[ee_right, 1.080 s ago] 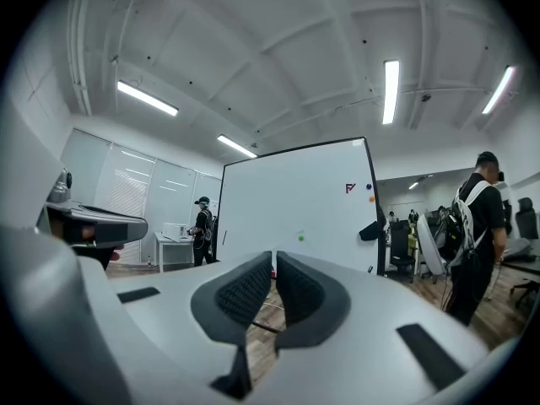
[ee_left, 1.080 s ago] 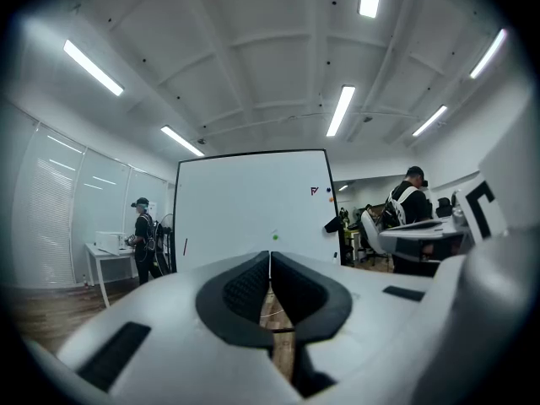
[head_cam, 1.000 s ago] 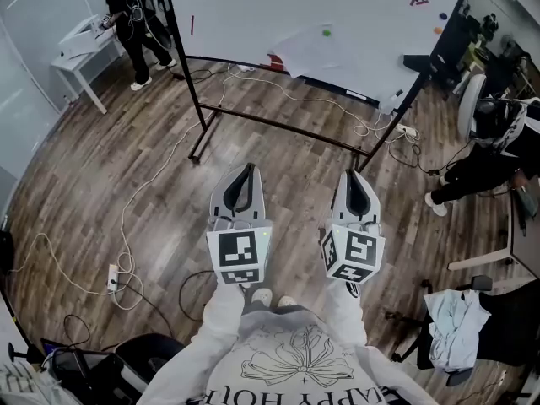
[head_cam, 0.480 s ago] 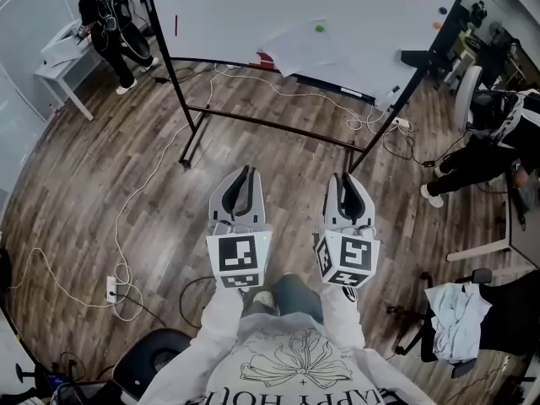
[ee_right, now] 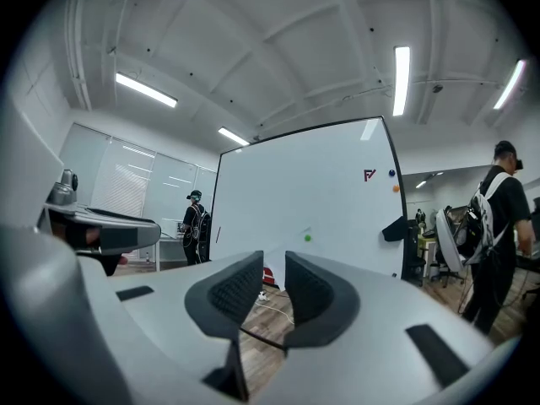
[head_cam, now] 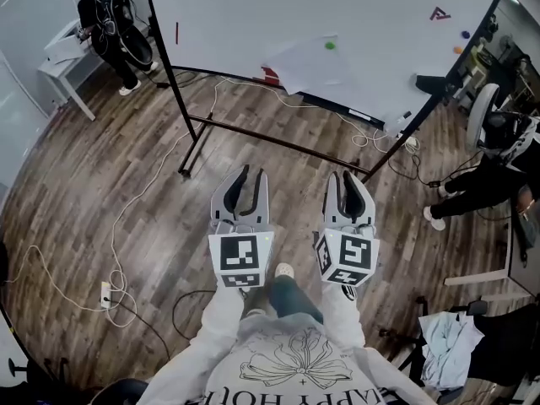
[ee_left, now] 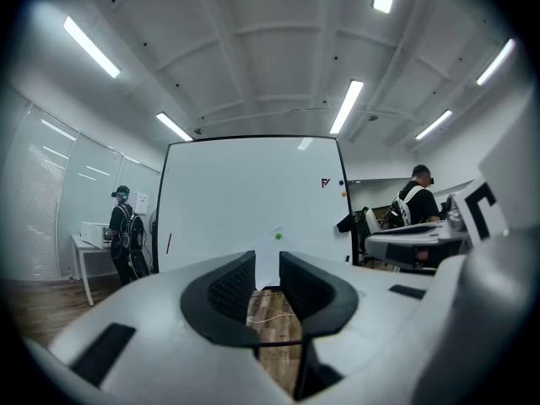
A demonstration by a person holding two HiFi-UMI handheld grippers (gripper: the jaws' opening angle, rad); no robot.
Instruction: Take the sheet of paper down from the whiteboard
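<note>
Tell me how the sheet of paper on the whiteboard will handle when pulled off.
Probably floppy and very light: the sheet of paper looks thin, held to the whiteboard by one small green magnet. It would likely slide out if tugged, though a hard pull might tear it.

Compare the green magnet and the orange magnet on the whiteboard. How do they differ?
Colour: one is green, the other orange.
Place: the green magnet sits low, near the middle of the whiteboard; the orange magnet sits higher up, by the board's right edge.
Job: the green magnet rests on the sheet of paper and seems to pin it; the orange magnet is on bare board and holds nothing.
Both are small round dots.
</note>
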